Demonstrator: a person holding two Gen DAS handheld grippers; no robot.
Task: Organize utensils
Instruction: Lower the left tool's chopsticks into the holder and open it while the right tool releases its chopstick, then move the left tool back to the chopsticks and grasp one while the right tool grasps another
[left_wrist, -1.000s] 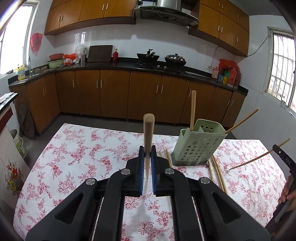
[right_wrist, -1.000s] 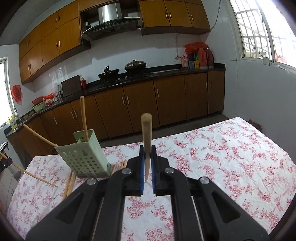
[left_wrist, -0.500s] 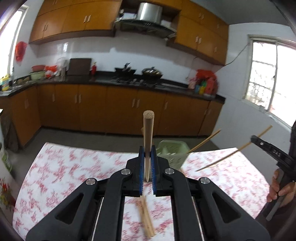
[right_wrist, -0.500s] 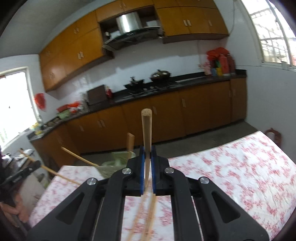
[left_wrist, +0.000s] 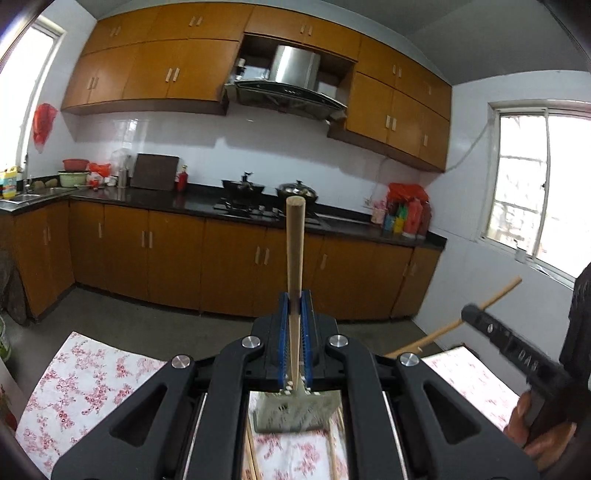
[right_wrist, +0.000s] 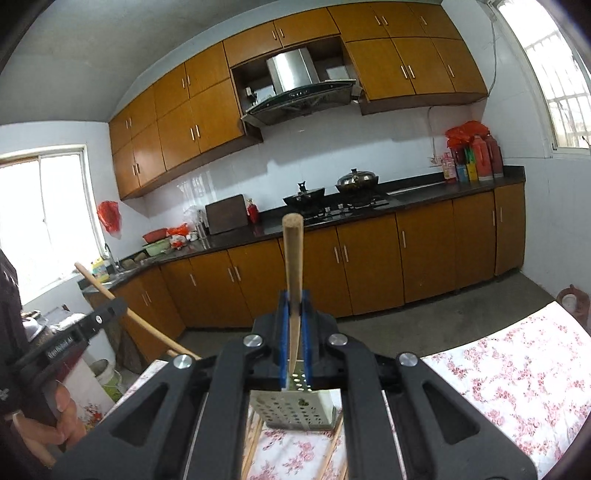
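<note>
Below both grippers, on floral worktop (right_wrist: 517, 369): green perforated holder (right_wrist: 295, 410), upright, loose chopsticks (right_wrist: 255, 439) lying beside its base. Left gripper (left_wrist: 294, 332) fingers clamped tight on a chopstick (left_wrist: 295, 258), long axis pointing up and forward. Right gripper (right_wrist: 294, 332) pinching its own chopstick (right_wrist: 293, 266) likewise. Needing tips tilted down into holder (neither hand clearly nearer). Kitchen with wood cabinets (left_wrist: 166, 251) behind.

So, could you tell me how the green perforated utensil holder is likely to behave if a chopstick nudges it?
The green perforated holder looks like thin plastic, so probably light. It stands tall on the floral tablecloth, so it may tip or slide easily.
</note>
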